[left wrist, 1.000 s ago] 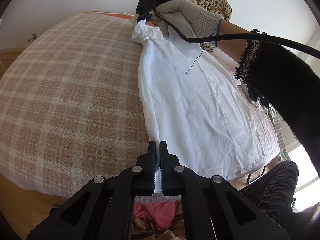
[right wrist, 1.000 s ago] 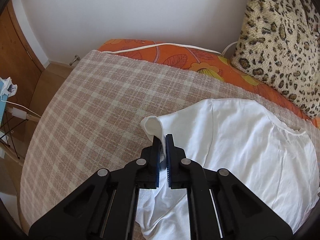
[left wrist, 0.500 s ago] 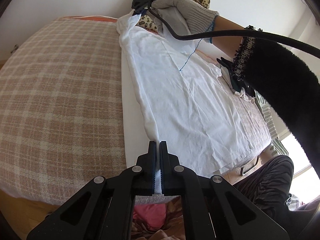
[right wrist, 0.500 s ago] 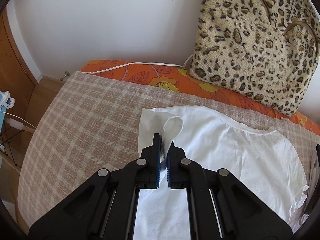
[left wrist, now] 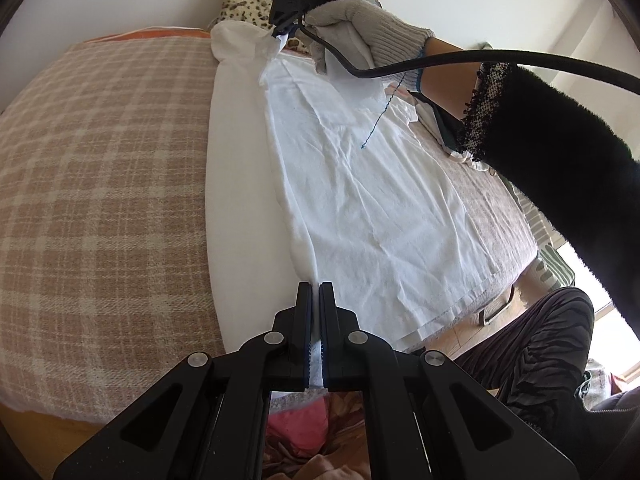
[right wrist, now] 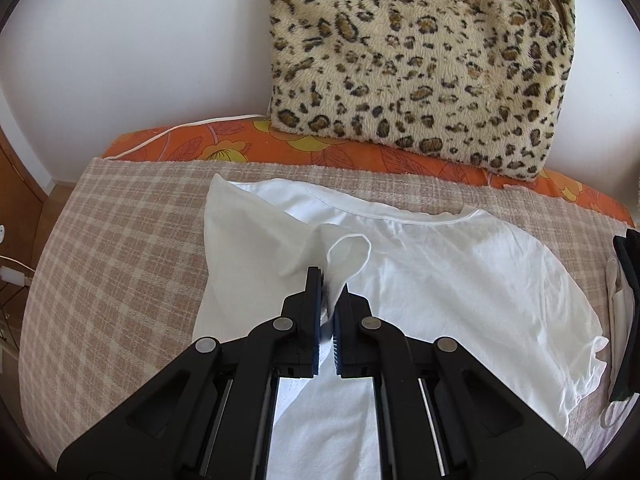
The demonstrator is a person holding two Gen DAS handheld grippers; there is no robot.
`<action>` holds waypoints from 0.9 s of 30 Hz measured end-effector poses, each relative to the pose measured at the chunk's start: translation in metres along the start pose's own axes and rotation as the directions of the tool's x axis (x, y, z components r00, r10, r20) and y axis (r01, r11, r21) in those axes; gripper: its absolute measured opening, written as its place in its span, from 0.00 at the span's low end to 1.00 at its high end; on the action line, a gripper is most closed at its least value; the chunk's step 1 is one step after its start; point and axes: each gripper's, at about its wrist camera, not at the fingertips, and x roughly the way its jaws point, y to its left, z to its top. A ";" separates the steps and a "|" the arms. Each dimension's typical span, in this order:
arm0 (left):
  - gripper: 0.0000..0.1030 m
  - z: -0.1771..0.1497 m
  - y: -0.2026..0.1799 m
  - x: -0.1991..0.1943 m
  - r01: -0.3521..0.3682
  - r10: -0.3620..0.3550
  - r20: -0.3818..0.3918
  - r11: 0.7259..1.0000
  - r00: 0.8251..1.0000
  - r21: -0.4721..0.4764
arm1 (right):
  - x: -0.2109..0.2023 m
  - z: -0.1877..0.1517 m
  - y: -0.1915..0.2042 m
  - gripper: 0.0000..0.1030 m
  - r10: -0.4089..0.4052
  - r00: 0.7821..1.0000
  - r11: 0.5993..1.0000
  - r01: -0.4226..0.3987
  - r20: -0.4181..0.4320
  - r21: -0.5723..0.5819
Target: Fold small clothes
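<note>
A white T-shirt point(left wrist: 360, 200) lies spread on the plaid bed cover point(left wrist: 100, 180), its left side folded over toward the middle. My left gripper point(left wrist: 315, 292) is shut on the shirt's hem edge at the near end of the fold. My right gripper point(right wrist: 329, 280) is shut on the shirt's sleeve point(right wrist: 346, 250), holding it a little above the shirt body point(right wrist: 460, 292) near the collar. In the left wrist view the right gripper point(left wrist: 282, 34) shows at the far end, held by a gloved hand point(left wrist: 368, 24).
A leopard-print cushion point(right wrist: 420, 60) leans against the white wall on an orange floral sheet point(right wrist: 224, 144). A dark garment point(right wrist: 628, 320) lies at the bed's right edge. The person's legs point(left wrist: 532, 352) and black sleeve point(left wrist: 560, 176) are on the right.
Both grippers carried the shirt's left side rightward, over the body. The fold widened and the sleeve now hangs over the shirt's chest. Both stay shut.
</note>
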 end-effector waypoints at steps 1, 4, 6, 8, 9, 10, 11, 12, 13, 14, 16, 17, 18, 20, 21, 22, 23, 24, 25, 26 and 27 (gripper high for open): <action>0.02 0.000 -0.001 0.002 0.002 -0.002 -0.007 1.000 1.000 0.003 | 0.003 -0.003 -0.005 0.05 -0.005 1.000 1.000 0.005 -0.003 0.008; 0.02 0.000 -0.005 0.009 0.017 -0.017 -0.029 1.000 0.999 0.003 | 0.014 -0.014 -0.022 0.05 -0.034 0.999 0.998 0.035 -0.023 0.057; 0.02 0.000 -0.008 0.012 0.020 -0.019 -0.038 1.000 0.999 0.012 | 0.021 -0.020 -0.033 0.05 -0.029 0.999 0.996 0.032 -0.037 0.088; 0.02 0.000 -0.012 0.014 0.025 -0.024 -0.044 0.999 0.999 0.027 | 0.026 -0.024 -0.038 0.05 -0.025 0.998 0.995 0.030 -0.051 0.093; 0.02 0.000 -0.013 0.015 0.025 -0.024 -0.046 0.999 0.999 0.031 | 0.027 -0.026 -0.039 0.05 -0.025 0.998 0.995 0.030 -0.054 0.090; 0.02 0.000 -0.013 0.015 0.026 -0.025 -0.047 0.999 0.999 0.032 | 0.028 -0.026 -0.039 0.05 -0.023 0.998 0.996 0.028 -0.056 0.087; 0.02 0.000 -0.013 0.015 0.027 -0.026 -0.049 0.999 0.998 0.032 | 0.028 -0.027 -0.039 0.05 -0.031 0.998 0.996 0.036 -0.054 0.084; 0.02 0.000 -0.013 0.015 0.032 -0.030 -0.050 0.999 0.998 0.030 | 0.027 -0.026 -0.039 0.05 -0.042 0.998 0.995 0.046 -0.047 0.086; 0.02 0.000 -0.015 0.015 0.038 -0.036 -0.051 0.999 0.998 0.031 | 0.026 -0.026 -0.039 0.05 -0.048 0.998 0.995 0.052 -0.043 0.090; 0.02 0.000 -0.017 0.015 0.038 -0.036 -0.054 0.999 0.998 0.035 | 0.025 -0.025 -0.040 0.05 -0.060 0.997 0.993 0.063 -0.038 0.096; 0.08 -0.001 -0.018 0.015 0.049 -0.046 -0.077 0.998 0.996 0.039 | 0.024 -0.024 -0.041 0.05 -0.051 0.998 0.994 0.054 -0.032 0.096; 0.13 -0.002 -0.020 0.016 0.063 -0.059 -0.091 0.997 0.994 0.037 | 0.024 -0.024 -0.040 0.05 -0.044 0.998 0.995 0.047 -0.039 0.089; 0.22 -0.004 -0.021 0.016 0.067 -0.063 -0.107 0.997 0.992 0.033 | 0.025 -0.024 -0.039 0.05 -0.036 0.998 0.996 0.040 -0.052 0.080; 0.33 -0.008 -0.021 0.014 0.091 -0.090 -0.138 0.996 0.986 0.007 | 0.024 -0.023 -0.039 0.05 -0.050 0.997 0.996 0.055 -0.058 0.072; 0.33 -0.011 -0.020 0.010 0.108 -0.107 -0.133 0.994 0.985 0.001 | 0.024 -0.023 -0.040 0.05 -0.049 0.997 0.996 0.053 -0.059 0.070; 0.33 -0.013 -0.019 0.004 0.116 -0.115 -0.126 0.993 0.985 0.000 | 0.025 -0.022 -0.040 0.05 -0.043 0.997 0.997 0.047 -0.064 0.068; 0.33 -0.015 -0.016 -0.003 0.122 -0.121 -0.112 0.993 0.986 -0.001 | 0.026 -0.022 -0.040 0.05 -0.043 0.996 0.997 0.047 -0.075 0.063; 0.33 -0.015 -0.013 -0.009 0.123 -0.122 -0.094 0.992 0.988 -0.001 | 0.026 -0.022 -0.040 0.05 -0.051 0.996 0.997 0.056 -0.076 0.060; 0.33 -0.015 -0.009 -0.015 0.112 -0.111 -0.072 0.994 0.991 -0.002 | 0.026 -0.022 -0.039 0.05 -0.052 0.996 0.997 0.057 -0.077 0.058; 0.33 -0.012 -0.005 -0.018 0.096 -0.097 -0.052 0.995 0.994 -0.011 | 0.027 -0.022 -0.039 0.06 -0.053 0.995 0.997 0.058 -0.081 0.057; 0.33 -0.011 0.001 -0.023 0.082 -0.082 -0.030 0.996 0.996 -0.027 | 0.027 -0.022 -0.038 0.06 -0.058 0.995 0.997 0.062 -0.084 0.052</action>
